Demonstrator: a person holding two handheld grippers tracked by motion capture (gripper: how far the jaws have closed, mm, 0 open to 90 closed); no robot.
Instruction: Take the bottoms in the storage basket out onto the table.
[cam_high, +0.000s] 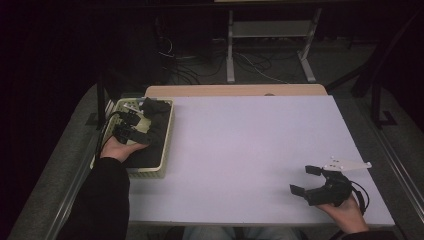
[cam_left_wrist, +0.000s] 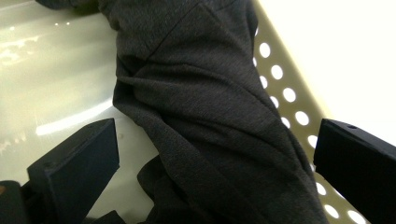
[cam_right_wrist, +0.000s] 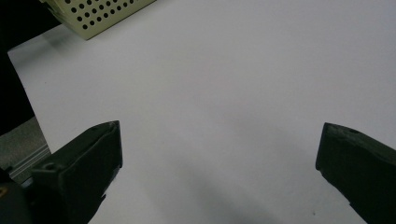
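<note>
Left gripper (cam_high: 131, 125), jaws spread, is set over dark cloth (cam_left_wrist: 205, 121) in basket (cam_high: 169, 135), nine o'clock; right gripper (cam_high: 306, 180), spread, four o'clock on tabletop (cam_high: 250, 150).

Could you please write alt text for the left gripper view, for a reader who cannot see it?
A dark grey cloth lies crumpled in a pale perforated basket, between the open jaws of the left gripper. The cloth runs from the top of the picture down to the bottom, and the basket's glossy floor shows to its left.
</note>
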